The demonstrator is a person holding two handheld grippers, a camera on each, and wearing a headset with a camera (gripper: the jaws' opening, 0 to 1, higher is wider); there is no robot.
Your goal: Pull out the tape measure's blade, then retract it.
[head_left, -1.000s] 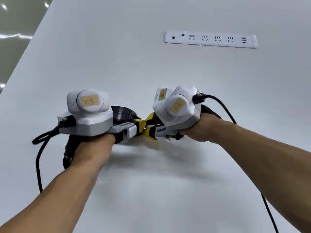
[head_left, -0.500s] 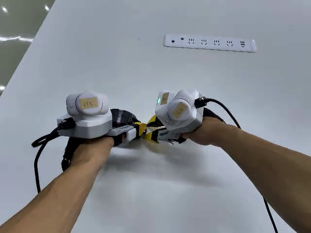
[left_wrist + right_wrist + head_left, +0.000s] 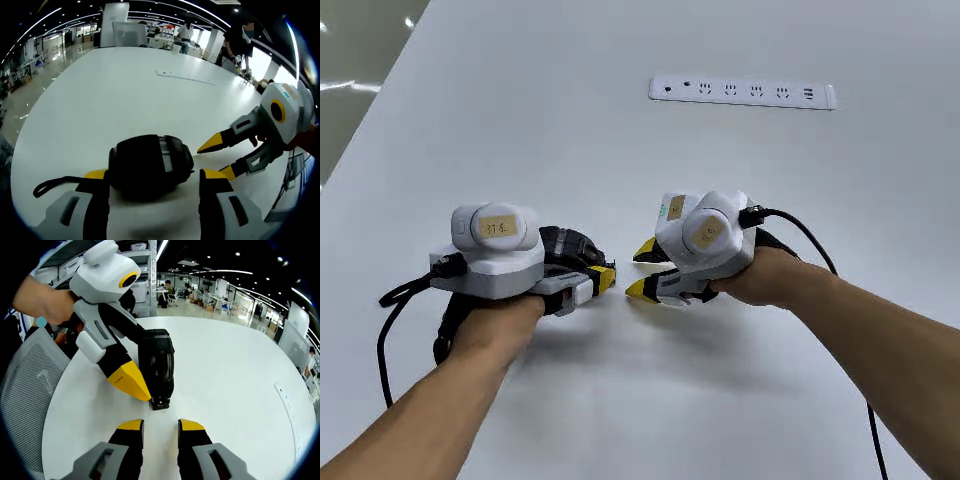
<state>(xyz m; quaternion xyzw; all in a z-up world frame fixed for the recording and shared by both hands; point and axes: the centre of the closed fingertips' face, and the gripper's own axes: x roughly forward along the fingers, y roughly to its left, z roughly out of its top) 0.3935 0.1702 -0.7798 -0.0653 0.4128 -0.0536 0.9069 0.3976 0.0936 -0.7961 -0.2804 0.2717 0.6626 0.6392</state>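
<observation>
Tape measure (image 3: 150,160) in left gripper (image 3: 156,174); right gripper (image 3: 161,425) seemingly empty, fingers (image 3: 131,426) parted.

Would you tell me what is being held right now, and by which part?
The left gripper clamps the tape measure by the sides of its black case; the right gripper, open, holds nothing.

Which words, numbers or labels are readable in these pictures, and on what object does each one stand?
Nothing can be read with certainty.
The left sticker, on the left hand-held gripper: handwritten marks, too blurred.
The right sticker, on the right hand-held gripper: too blurred.
Print on a yellow fingertip: too small.
The tape measure and the power strip: no legible text.
</observation>
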